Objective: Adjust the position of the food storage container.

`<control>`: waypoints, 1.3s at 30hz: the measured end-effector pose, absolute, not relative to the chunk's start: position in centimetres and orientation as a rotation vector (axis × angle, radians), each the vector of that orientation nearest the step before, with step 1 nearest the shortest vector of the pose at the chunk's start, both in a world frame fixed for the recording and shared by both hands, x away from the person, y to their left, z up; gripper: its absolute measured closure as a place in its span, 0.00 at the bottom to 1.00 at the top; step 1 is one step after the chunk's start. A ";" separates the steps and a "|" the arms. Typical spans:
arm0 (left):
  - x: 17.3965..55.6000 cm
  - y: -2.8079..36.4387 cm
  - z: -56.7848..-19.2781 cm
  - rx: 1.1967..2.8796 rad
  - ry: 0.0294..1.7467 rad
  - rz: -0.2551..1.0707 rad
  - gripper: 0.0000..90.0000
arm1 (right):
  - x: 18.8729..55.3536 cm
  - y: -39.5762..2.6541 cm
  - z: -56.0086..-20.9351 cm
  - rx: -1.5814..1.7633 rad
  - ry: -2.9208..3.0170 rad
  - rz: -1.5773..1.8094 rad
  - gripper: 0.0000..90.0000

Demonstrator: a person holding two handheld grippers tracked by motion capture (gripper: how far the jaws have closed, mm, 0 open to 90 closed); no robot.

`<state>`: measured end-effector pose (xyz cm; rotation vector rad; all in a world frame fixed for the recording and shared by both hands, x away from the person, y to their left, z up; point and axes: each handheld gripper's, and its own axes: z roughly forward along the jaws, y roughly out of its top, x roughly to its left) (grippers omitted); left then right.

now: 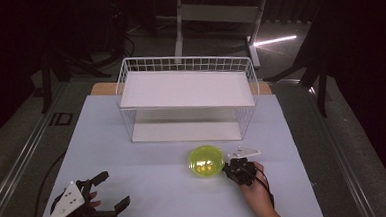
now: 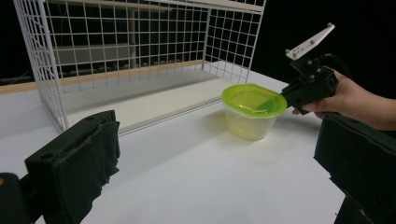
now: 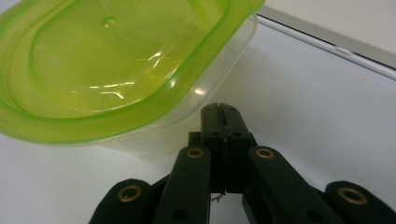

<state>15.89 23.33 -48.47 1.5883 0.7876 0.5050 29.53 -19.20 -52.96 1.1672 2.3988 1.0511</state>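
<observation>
Dark floor and stands ring a pale worktop (image 1: 135, 191) whose far edge carries a white wire basket (image 1: 188, 96), its open front towards the person. Between that basket and the near edge, a little right of centre, sits a clear tub (image 1: 206, 162) with a green lid, upright and apart from the basket. Right gripper (image 1: 233, 167) lies just beside the tub's right side, low against the wall under the lid's rim; its jaws are pressed together with nothing between them, as the right gripper view shows. Left gripper (image 1: 109, 192) rests at the near left corner, jaws wide apart and empty, well apart from the tub. With jaws closed, the right gripper can only push, so the likely trouble is the light tub sliding or tipping rather than being picked up. A nudge under the rim could also pop the lid or skid the tub against the basket's wire.
</observation>
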 end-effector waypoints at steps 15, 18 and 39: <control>15.9 23.3 -48.5 1.588 0.785 0.502 0.01 | 29.4 -16.8 -53.1 1.114 2.438 1.048 1.00; 15.9 23.3 -48.5 1.589 0.787 0.498 0.01 | 29.2 -17.5 -52.8 1.140 2.422 1.064 1.00; 16.0 23.3 -48.5 1.593 0.787 0.497 0.01 | 29.5 -14.1 -53.0 1.104 2.480 1.082 1.00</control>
